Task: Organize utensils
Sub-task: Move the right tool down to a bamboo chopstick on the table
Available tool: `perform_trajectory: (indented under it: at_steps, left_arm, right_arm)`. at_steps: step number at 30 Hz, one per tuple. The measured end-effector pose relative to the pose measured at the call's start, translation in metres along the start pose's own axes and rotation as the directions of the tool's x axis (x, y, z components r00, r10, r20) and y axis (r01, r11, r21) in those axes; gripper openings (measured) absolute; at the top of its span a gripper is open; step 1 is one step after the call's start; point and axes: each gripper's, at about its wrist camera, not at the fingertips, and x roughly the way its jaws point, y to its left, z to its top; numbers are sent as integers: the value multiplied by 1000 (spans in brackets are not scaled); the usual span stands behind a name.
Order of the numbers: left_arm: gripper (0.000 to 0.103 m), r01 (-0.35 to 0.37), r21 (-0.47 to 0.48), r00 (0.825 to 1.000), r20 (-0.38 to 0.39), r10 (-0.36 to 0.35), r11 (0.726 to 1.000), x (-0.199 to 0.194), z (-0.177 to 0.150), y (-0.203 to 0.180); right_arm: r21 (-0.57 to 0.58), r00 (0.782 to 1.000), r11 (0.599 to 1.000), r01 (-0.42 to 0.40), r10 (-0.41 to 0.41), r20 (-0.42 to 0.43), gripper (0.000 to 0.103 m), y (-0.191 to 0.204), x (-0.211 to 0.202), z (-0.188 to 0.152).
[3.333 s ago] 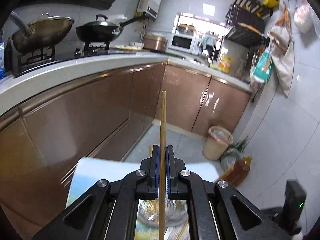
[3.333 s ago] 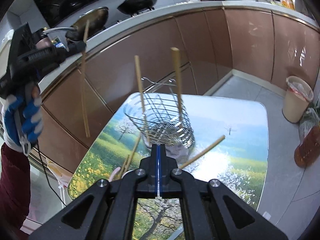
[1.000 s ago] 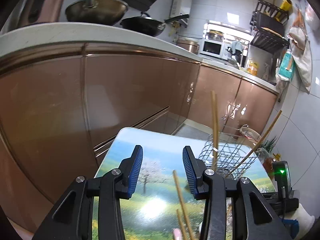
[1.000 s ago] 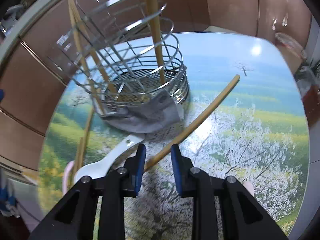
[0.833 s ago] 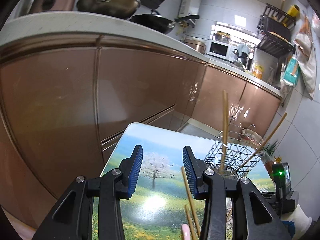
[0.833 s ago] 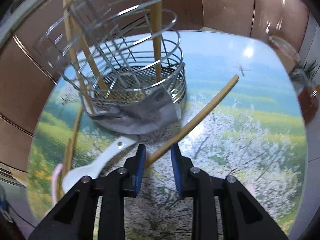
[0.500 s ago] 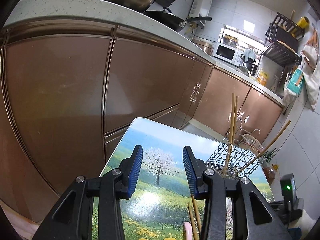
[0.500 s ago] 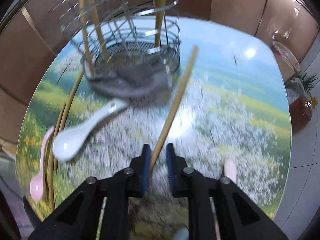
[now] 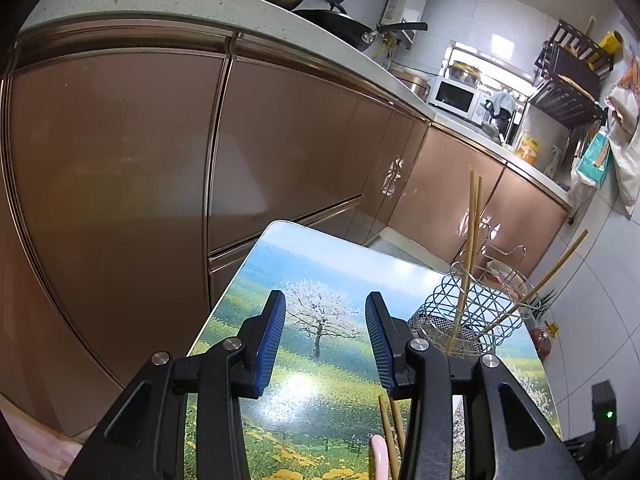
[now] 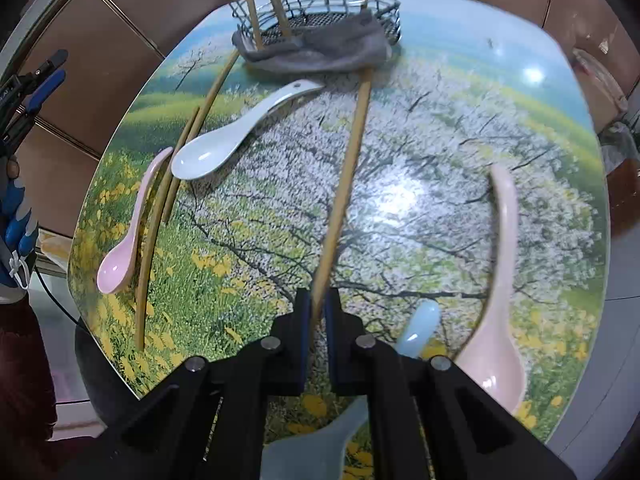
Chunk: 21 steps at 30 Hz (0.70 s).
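In the right wrist view my right gripper point(image 10: 316, 312) points steeply down at the picture-topped table point(image 10: 440, 140), shut on the near end of a bamboo chopstick point(image 10: 348, 168). The chopstick's far tip reaches the grey cloth point(image 10: 320, 50) under the wire utensil basket point(image 10: 320, 4). A white spoon point(image 10: 224, 140), a pink spoon point(image 10: 132, 232) and two loose chopsticks point(image 10: 180, 160) lie to the left. My left gripper point(image 9: 325, 340) hovers open and empty over the table's near end. The basket point(image 9: 476, 312) stands to its right and holds three chopsticks point(image 9: 470, 240).
A larger pink spoon point(image 10: 500, 280) and a light blue spoon point(image 10: 416, 328) lie by the right gripper. Copper-coloured cabinet doors point(image 9: 280, 140) run close along the table's far side, under a worktop with pans. A gloved hand point(image 10: 16, 216) shows at the left edge.
The right gripper closed on the chopstick and drew back from the basket; the chopstick swung from slanting right into line with the fingers. The left gripper stayed open and barely shifted.
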Motion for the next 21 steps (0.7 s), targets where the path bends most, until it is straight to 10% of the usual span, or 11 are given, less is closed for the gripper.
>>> perform_trajectory:
  at_steps: [6,21]
  left_arm:
    - [41,0,-1,1000,-10,0,1000,0,-1,-3]
    - [41,-16,6,997,-71,16,1000,14,-10,5]
  right_arm:
    - [35,993,999,41,-45,106,10,-13,-9,59]
    - [42,995,996,82,-84,60,10,-16,45,119]
